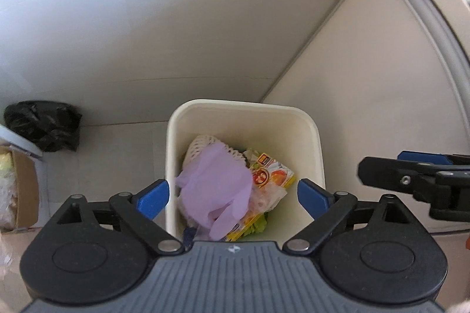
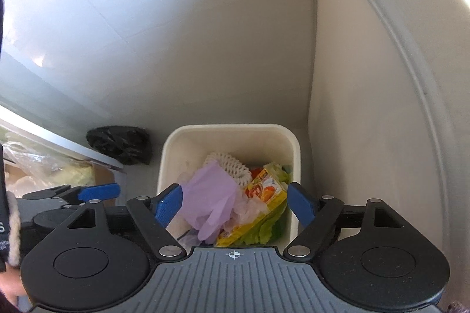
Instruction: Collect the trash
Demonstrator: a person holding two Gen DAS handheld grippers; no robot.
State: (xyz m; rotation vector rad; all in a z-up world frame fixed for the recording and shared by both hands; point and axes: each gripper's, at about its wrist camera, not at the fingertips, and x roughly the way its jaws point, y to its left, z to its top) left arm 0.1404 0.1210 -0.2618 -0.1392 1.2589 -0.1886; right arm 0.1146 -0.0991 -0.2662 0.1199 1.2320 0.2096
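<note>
we hold both grippers tipped steeply down over the cream plastic bin [image 1: 305, 131] at lower centre, the left gripper [image 1: 233, 197] and right gripper [image 2: 235, 203] both spread wide and gripping nothing. a limp lilac glove [image 1: 214, 186] lies in the bin atop a glossy yellow packet [image 1: 270, 178] and white foam netting [image 2: 232, 166]; a crumpled black bag [image 1: 44, 125] sits at left.

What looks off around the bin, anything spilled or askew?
Nothing spilled. The purple glove lies on top of the trash inside the cream bin, over a yellow food packet and white foam netting. The bin stands upright. Only oddity: a crumpled black bag lying loose on the floor, apart from the bin.
</note>
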